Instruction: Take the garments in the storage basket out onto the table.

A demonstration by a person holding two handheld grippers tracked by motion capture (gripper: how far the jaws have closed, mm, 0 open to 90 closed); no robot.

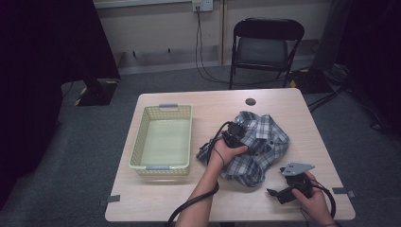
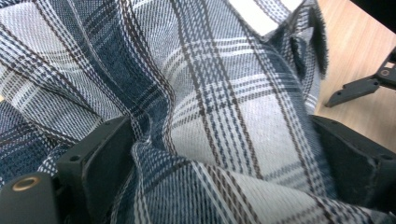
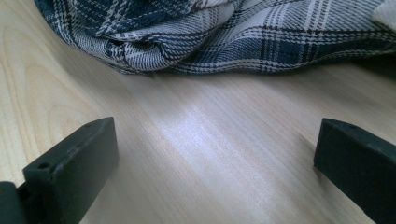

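Left gripper (image 1: 235, 134) resting on the plaid shirt (image 1: 257, 146) at the table's (image 1: 165, 198) middle, jaws spread with cloth bunched between them. Right gripper (image 1: 278, 193) lying near the front right corner, jaws spread over bare wood. Pale yellow basket (image 1: 189, 137) sitting empty by the left edge.

We count one plaid shirt (image 1: 257, 144), one yellow basket (image 1: 163, 166) left of centre, and one table (image 1: 179, 201). We also see two grippers and one folding chair (image 1: 265, 47) at upper centre.
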